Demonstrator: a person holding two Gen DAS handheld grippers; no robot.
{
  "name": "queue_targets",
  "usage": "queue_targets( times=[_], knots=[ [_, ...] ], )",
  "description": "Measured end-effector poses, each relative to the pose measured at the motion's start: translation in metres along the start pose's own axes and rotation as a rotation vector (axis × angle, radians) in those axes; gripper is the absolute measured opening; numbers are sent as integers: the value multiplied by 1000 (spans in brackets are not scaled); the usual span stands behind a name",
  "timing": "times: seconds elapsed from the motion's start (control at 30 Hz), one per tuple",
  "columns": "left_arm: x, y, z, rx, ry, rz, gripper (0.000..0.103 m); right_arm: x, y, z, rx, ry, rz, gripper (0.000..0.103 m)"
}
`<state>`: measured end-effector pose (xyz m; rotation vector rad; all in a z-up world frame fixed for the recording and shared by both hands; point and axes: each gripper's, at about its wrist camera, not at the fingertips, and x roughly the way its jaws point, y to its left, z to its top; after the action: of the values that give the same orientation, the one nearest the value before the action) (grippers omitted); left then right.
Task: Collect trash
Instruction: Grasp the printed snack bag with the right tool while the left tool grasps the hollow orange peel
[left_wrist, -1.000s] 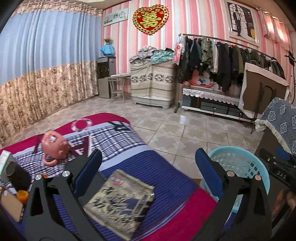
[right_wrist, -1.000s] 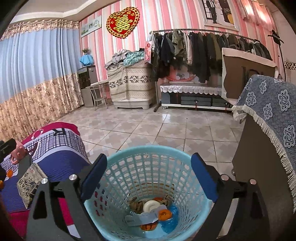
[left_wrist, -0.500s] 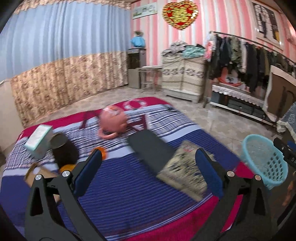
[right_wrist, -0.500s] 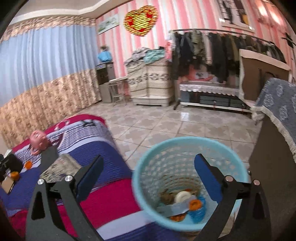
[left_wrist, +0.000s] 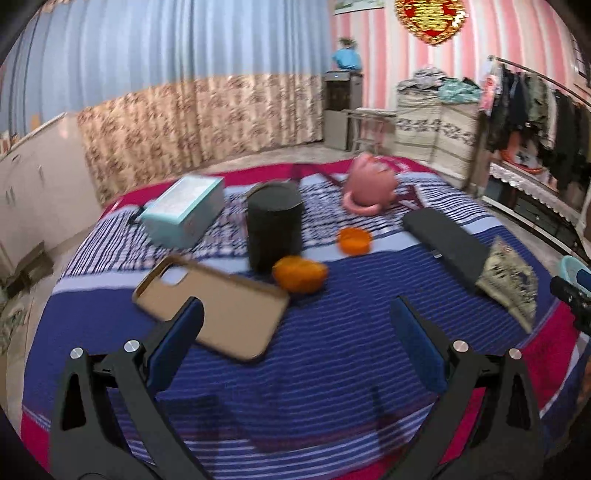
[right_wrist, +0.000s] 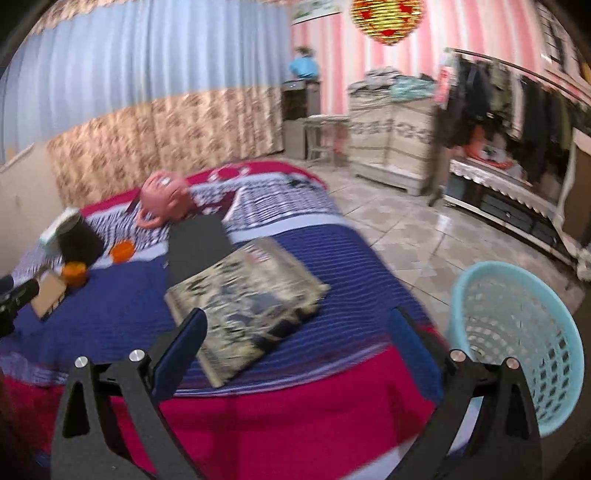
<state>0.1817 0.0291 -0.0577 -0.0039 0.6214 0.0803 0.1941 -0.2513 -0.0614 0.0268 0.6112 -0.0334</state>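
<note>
Two orange peel pieces lie on the blue striped bed cover: a larger one (left_wrist: 300, 274) and a cup-shaped one (left_wrist: 355, 240), both beside a black cylinder (left_wrist: 274, 225). My left gripper (left_wrist: 295, 345) is open and empty, above the cover in front of them. In the right wrist view the peels (right_wrist: 74, 274) (right_wrist: 122, 251) sit far left. My right gripper (right_wrist: 295, 347) is open and empty over the bed's red edge. The light blue trash basket (right_wrist: 517, 328) stands on the floor to its right; its rim shows in the left wrist view (left_wrist: 572, 264).
On the bed lie a tan phone case (left_wrist: 214, 308), a teal box (left_wrist: 184, 210), a pink teapot (left_wrist: 369, 184), a black flat case (left_wrist: 447, 247) and a patterned book (right_wrist: 247, 299). Tiled floor, a clothes rack (right_wrist: 517, 110) and cabinets lie to the right.
Both grippers have swung left, away from the basket toward the bed. The left one now faces the orange peels; the basket has slid to the right edge of the right wrist view.
</note>
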Motion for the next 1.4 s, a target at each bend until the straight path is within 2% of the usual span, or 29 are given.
queue_targets(
  times=[0.1, 0.33, 0.37, 0.4, 0.53, 0.63, 0.67, 0.8, 0.93, 1.0, 1.17, 1.27, 1.4],
  knots=[
    [7, 12, -4, -23, 20, 17, 97, 17, 19, -1, -57, 63, 13, 96],
    [15, 20, -1, -31, 32, 15, 97, 42, 36, -5, -93, 151, 22, 94],
    [18, 20, 1, -28, 35, 16, 97, 43, 38, -6, -96, 153, 22, 89],
    [21, 18, 3, -25, 40, 11, 97, 43, 39, -6, -96, 154, 25, 78],
    [35, 10, 11, -10, 64, 3, 97, 40, 37, -6, -89, 151, 72, 60],
    [50, 4, 18, -13, 90, -16, 97, 34, 38, -5, -100, 137, 96, 36],
    [58, 2, 20, -12, 106, -23, 97, 32, 37, -4, -101, 136, 98, 32],
    [80, -3, 24, -8, 164, -12, 95, 26, 31, -2, -90, 119, 115, 28],
    [88, -5, 29, -21, 170, -24, 81, 21, 25, 1, -79, 105, 123, 25],
    [92, -6, 29, -18, 181, -24, 65, 19, 23, 2, -76, 98, 127, 25],
    [94, -11, 25, -7, 190, -47, 40, 15, 22, 2, -73, 87, 129, 24],
    [86, -13, 24, 4, 167, -29, 36, 11, 18, 2, -64, 78, 130, 24],
    [73, -17, 21, 11, 152, -34, 35, 4, 13, 6, -47, 58, 130, 23]
  ],
)
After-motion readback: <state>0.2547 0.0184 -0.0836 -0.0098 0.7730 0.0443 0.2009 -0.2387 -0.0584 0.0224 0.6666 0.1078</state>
